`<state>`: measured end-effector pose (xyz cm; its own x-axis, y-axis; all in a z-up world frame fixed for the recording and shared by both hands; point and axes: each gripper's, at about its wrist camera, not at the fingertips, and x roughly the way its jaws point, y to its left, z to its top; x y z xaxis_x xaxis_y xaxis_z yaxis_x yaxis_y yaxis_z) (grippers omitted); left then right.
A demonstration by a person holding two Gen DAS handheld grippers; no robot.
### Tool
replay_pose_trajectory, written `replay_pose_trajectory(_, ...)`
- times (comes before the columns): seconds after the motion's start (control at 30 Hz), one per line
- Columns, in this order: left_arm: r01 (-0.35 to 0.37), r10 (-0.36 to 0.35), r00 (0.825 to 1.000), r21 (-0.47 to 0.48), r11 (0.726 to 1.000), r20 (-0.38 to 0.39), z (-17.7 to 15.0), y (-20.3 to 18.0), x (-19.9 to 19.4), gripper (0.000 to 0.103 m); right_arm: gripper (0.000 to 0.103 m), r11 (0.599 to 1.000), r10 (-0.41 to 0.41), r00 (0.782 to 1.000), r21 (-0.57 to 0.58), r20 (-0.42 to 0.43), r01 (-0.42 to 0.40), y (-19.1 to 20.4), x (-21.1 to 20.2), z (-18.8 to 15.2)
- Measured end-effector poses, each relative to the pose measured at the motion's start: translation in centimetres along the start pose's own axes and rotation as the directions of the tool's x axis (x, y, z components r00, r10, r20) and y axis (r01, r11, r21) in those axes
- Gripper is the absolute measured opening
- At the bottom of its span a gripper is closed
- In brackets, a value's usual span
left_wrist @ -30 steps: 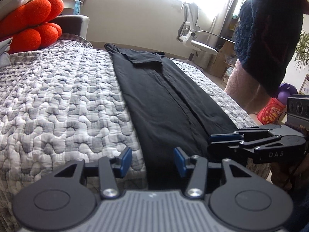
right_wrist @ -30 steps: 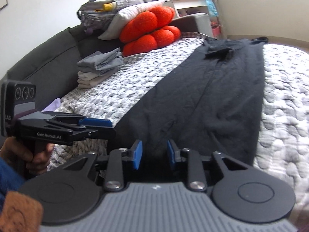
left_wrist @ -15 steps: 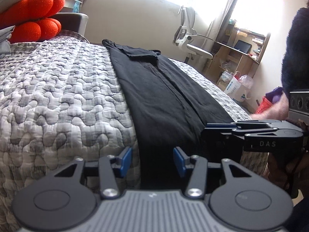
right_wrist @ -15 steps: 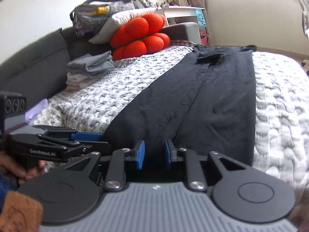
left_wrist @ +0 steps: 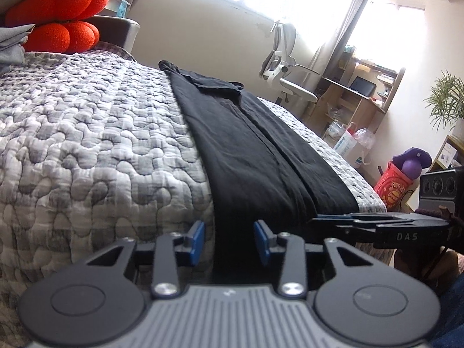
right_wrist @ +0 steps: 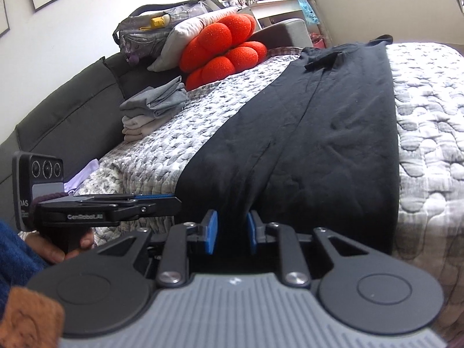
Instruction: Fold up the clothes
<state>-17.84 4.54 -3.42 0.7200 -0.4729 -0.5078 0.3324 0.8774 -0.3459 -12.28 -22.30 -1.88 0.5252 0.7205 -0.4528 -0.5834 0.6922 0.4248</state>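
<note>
Both grippers, left gripper (left_wrist: pixel 229 242) and right gripper (right_wrist: pixel 231 232), have neared the black garment's (left_wrist: pixel 255 156) hem, jaws apart.

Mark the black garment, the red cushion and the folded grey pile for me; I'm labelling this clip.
black garment (left_wrist: pixel 255 156), left wrist view, middle of the cloth lying on the bed.
red cushion (right_wrist: pixel 223 46), right wrist view, centre of the lobes.
folded grey pile (right_wrist: pixel 153 107), right wrist view, top grey piece.

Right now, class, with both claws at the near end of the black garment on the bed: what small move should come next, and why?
Probably close both claws on the hem. The left claw and right claw are open, each with the near end of the black garment between its fingers, so neither grips it yet. The garment lies flat along the quilt, ready to lift.
</note>
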Motion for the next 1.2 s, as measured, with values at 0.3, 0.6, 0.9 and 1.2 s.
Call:
replay_pose_trajectory(0.3, 0.064, -0.066, 0.996, -0.026, 0.998, -0.058, -1.2, 1.1, 0.4, 0.020, 0.019, 0.999, 0.049, 0.990, 0.004, -0.133, -0.049, -0.5, 1.4, -1.9)
replay_pose_trajectory(0.6, 0.074, -0.071, 0.996, 0.046, 0.996, -0.061, -2.5, 0.2, 1.2, 0.003, 0.020, 0.983, 0.178, 0.972, 0.076, -0.154, -0.168, -1.4, 3.4, -3.5)
replay_pose_trajectory(0.9, 0.072, -0.072, 0.997, 0.008, 0.997, -0.041, -2.4, 1.6, -0.4, 0.003, 0.008, 0.939, 0.342, 0.924, 0.020, -0.170, -0.343, 0.9, 4.0, -3.4)
replay_pose_trajectory(1.2, 0.038, -0.038, 0.998, 0.002, 0.999, -0.044, -2.8, 2.8, -1.0, 0.003, 0.014, 0.954, 0.290, 0.931, -0.012, -0.222, -0.300, 0.7, 4.2, -3.7)
